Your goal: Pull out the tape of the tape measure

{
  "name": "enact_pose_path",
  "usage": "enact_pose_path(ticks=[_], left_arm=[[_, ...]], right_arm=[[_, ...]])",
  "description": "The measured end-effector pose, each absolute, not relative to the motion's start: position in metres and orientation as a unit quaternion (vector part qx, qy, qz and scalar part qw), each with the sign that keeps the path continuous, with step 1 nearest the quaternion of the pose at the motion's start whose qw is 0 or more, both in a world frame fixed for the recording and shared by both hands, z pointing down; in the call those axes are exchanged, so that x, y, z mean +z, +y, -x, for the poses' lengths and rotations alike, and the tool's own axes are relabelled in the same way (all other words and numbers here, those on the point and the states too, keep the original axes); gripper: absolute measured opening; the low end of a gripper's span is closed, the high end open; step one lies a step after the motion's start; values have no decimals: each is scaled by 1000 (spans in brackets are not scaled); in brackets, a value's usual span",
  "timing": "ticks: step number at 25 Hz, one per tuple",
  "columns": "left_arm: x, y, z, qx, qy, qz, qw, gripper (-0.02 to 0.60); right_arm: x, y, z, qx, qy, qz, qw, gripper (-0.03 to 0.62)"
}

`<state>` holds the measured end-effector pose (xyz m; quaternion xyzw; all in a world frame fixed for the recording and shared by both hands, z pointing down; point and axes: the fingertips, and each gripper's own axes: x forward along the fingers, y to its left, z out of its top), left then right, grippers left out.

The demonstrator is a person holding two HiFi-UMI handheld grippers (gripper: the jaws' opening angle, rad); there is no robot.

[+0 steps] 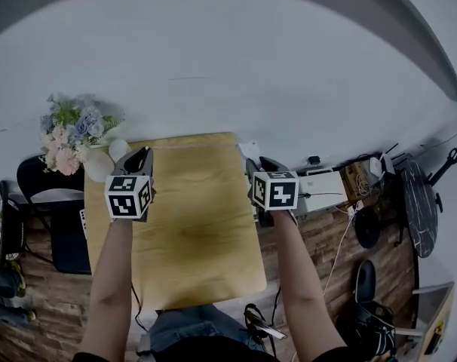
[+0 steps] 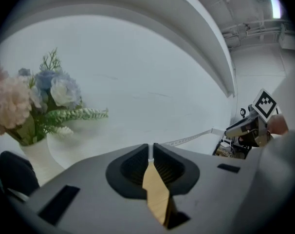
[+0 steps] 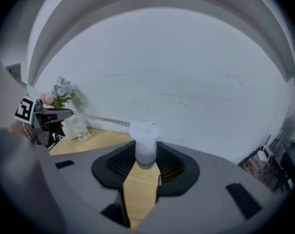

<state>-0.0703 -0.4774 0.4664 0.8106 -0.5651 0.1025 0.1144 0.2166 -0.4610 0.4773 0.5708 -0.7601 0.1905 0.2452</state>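
The thin white tape (image 2: 191, 139) is already drawn out. It runs from the left gripper (image 2: 150, 149), pinched nearly shut on its end, to the rounded white plastic tape-measure case (image 3: 144, 133), which the right gripper (image 3: 145, 155) clamps at three o'clock. Little remains, I judge. Below is a light wooden table (image 1: 191, 225), with pastel artificial flowers (image 1: 66, 138) at ten o'clock and a white wall (image 1: 251, 74) at twelve.

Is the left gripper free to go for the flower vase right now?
Probably not: the left gripper is shut on the tape, stretched to the tape measure in the right gripper. The vase stands close beside it.
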Motion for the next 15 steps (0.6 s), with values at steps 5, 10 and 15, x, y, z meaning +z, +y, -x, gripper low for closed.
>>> enact_pose_path(ticks=[5, 10, 15], left_arm=[[505, -499, 63, 136, -570, -801, 118, 41], [534, -514, 63, 146, -572, -795, 136, 41], [560, -523, 63, 155, -568, -796, 143, 41]], right_arm=[[517, -483, -219, 188, -751, -575, 264, 144], [550, -502, -217, 190, -754, -568, 269, 144], [584, -516, -213, 206, -754, -560, 275, 144]])
